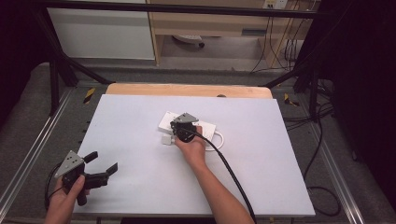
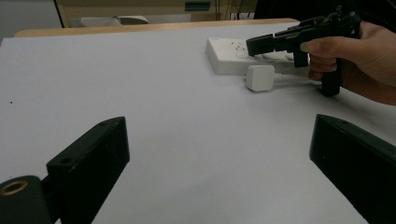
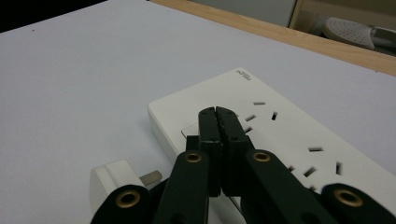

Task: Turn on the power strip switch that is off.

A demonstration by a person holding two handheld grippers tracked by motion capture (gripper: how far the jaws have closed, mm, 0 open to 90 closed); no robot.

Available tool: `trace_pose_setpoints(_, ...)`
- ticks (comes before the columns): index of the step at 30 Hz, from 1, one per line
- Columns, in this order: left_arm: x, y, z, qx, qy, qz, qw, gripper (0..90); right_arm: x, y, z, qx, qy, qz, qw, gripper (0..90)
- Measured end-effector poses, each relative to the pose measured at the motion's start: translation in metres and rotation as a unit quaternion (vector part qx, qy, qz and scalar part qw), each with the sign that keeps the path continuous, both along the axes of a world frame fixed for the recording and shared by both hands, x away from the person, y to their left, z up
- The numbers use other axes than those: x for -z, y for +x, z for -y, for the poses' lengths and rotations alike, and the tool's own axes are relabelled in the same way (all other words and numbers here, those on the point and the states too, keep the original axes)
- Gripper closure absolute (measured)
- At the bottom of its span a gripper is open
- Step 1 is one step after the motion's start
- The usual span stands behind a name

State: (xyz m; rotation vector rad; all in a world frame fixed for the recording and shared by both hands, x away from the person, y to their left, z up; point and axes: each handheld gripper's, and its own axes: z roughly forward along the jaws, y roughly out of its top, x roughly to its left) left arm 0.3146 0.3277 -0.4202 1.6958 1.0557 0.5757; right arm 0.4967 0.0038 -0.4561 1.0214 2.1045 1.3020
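The right tool (image 1: 179, 125) is hovering over the near end of the power strip (image 1: 164, 121), and its jaws are pressed together with nothing between them. In the right gripper view the closed tips are pointing down at the strip (image 3: 299, 135), just above a small raised button near its end; whether they are touching it, the pictures are not showing clearly. The strip is lying flat on the white tabletop (image 1: 261, 168), directly under this tool. The plug (image 1: 167, 139) is lying just beside the strip, below and to the left of the tool tips in the right gripper view (image 3: 114, 179), with one metal pin pointing toward the tool. A white cable (image 1: 219, 140) is curling behind the right hand (image 1: 192, 147).

The left tool (image 1: 103, 163) is resting well apart from the strip, near the front left corner of the tabletop, held by the left hand (image 1: 65, 198). Its jaws are standing wide apart and are holding nothing.
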Motion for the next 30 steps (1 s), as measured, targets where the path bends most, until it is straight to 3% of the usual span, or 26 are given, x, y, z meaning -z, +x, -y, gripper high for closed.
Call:
trace_pose_setpoints(18,0.0003,0.0001,0.0007,0.001,0.002,-0.003,1.0,5.0,0.0,0.0003,-0.0004,-0.002,0.0,-0.001,1.0,90.0)
trace_pose_setpoints(30,0.0001,-0.0002,0.001,0.002,0.002,0.0,1.0,5.0,0.0002,-0.0004,0.0022,0.012,-0.006,-0.006,0.9999,90.0)
